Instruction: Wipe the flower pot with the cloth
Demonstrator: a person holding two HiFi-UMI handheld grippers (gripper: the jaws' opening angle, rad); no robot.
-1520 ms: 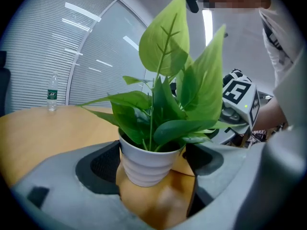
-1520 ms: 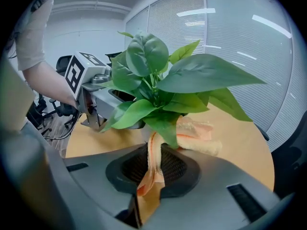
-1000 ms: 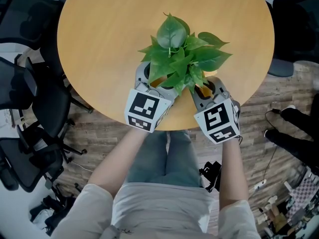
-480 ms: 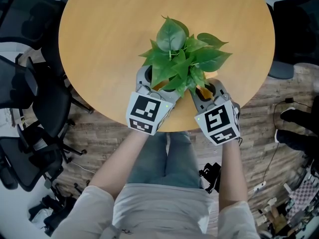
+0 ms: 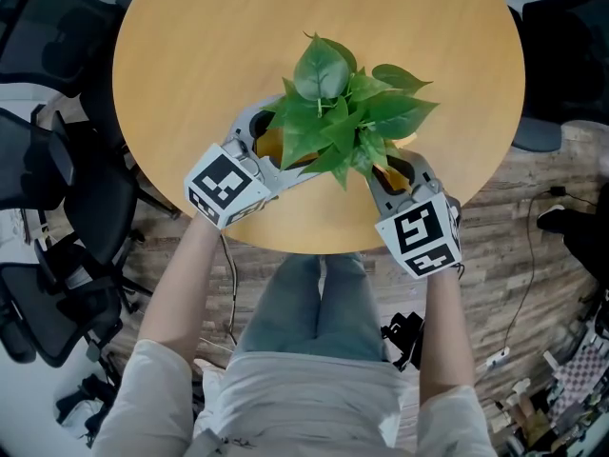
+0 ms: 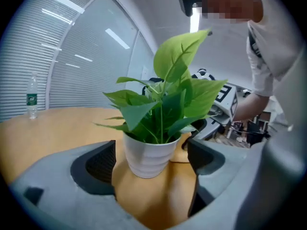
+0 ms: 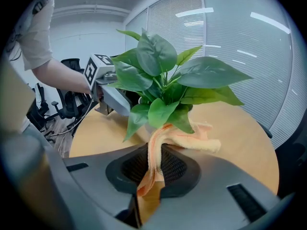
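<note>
A leafy green plant (image 5: 338, 103) stands in a white ribbed flower pot (image 6: 149, 152) near the front edge of the round wooden table (image 5: 190, 46). In the head view the leaves hide the pot. My left gripper (image 5: 271, 144) is at the pot's left side and open; in the left gripper view the pot sits just ahead of its jaws, between them, and touches neither pad. My right gripper (image 5: 392, 171) is at the pot's front right, shut on an orange cloth (image 7: 192, 140). The cloth runs from the jaws up to the pot's foot under the leaves.
Black office chairs (image 5: 57, 188) stand left of the table. A water bottle (image 6: 31, 97) stands far off on the tabletop. The table's front edge (image 5: 324, 248) is close behind both grippers. A cable (image 5: 519, 303) and clutter lie on the wood floor at right.
My left gripper has swung from the pot's front round to its left side and now points rightward at it. The right gripper with the cloth has stayed put.
</note>
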